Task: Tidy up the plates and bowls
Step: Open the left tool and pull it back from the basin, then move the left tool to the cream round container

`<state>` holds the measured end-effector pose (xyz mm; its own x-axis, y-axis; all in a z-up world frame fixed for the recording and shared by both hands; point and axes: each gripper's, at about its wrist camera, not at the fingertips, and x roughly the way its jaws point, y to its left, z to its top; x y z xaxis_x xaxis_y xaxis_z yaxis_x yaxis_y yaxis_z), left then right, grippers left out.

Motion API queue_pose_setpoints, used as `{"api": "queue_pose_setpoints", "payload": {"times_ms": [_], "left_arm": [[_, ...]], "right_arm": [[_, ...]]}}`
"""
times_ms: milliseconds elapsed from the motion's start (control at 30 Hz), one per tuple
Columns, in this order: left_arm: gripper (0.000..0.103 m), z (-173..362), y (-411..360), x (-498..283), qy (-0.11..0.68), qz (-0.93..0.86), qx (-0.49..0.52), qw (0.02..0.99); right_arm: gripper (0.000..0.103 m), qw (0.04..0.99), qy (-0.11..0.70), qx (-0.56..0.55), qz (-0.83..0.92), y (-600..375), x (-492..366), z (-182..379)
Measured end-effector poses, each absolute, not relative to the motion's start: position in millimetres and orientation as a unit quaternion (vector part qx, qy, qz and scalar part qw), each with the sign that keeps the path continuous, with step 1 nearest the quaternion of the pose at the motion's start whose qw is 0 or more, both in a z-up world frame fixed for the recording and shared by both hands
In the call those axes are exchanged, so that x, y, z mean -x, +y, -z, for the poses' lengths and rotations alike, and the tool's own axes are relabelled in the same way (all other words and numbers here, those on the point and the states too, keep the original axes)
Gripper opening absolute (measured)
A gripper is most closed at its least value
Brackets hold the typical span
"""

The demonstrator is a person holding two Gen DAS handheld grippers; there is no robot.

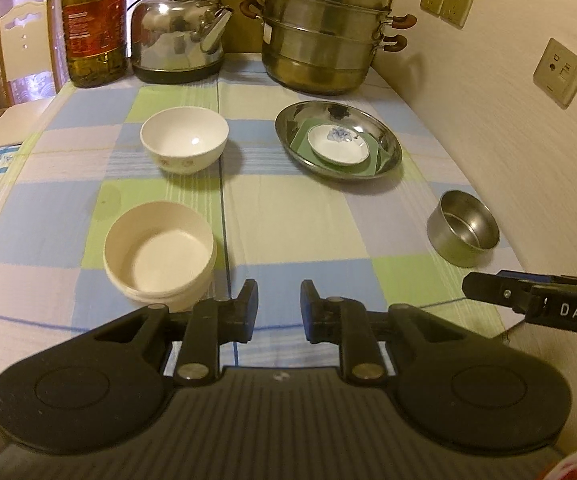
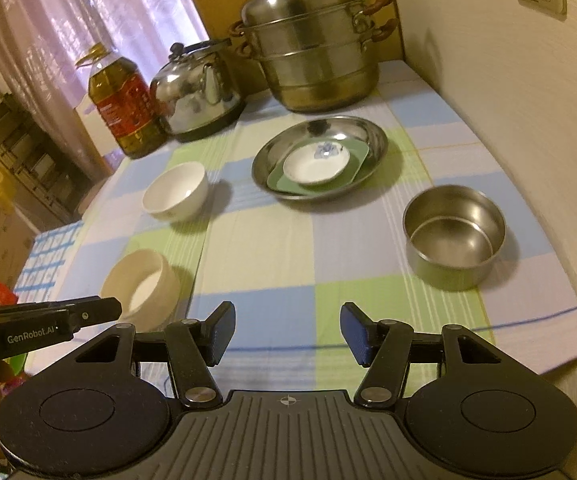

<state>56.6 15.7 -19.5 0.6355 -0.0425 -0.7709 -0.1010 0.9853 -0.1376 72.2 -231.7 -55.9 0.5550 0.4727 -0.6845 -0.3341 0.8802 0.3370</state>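
The cream round plastic bowl (image 1: 159, 251) sat near the checked tablecloth's (image 1: 300, 216) front edge just beyond my empty, narrowly parted left gripper (image 1: 279, 307), while my wider-parted, empty right gripper (image 2: 287, 330) faced bare cloth before the steel bowl (image 2: 453, 236).

- My left gripper (image 1: 279, 306) is level, fingers parted narrowly, gripping nothing.
- My right gripper (image 2: 287, 332) is alongside, jaws spread wider, also unloaded.
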Motion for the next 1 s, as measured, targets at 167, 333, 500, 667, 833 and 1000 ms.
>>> {"api": "queue_pose_setpoints", "payload": {"times_ms": [167, 333, 500, 667, 833, 1000], "left_arm": [[0.02, 20, 16, -39, 0.427, -0.025, 0.087, 0.9], [0.02, 21, 19, -22, 0.43, -0.037, 0.09, 0.898], [0.021, 23, 26, -7, 0.434, -0.052, 0.097, 0.894], [0.021, 28, 36, 3, 0.442, -0.066, 0.105, 0.888], [0.021, 35, 50, 9, 0.451, -0.076, 0.115, 0.882], [0.021, 39, 70, 11, 0.457, -0.09, 0.118, 0.877]], "right_arm": [[0.058, 0.874, 0.417, -0.076, -0.238, -230, -57, 58], [0.058, 0.869, 0.422, -0.068, -0.249, -224, -47, 60], [0.058, 0.862, 0.43, -0.059, -0.262, -214, -41, 64], [0.058, 0.855, 0.438, -0.049, -0.274, -203, -36, 69], [0.058, 0.848, 0.449, -0.044, -0.28, -193, -38, 75], [0.058, 0.839, 0.464, -0.042, -0.283, -179, -44, 82]]}}
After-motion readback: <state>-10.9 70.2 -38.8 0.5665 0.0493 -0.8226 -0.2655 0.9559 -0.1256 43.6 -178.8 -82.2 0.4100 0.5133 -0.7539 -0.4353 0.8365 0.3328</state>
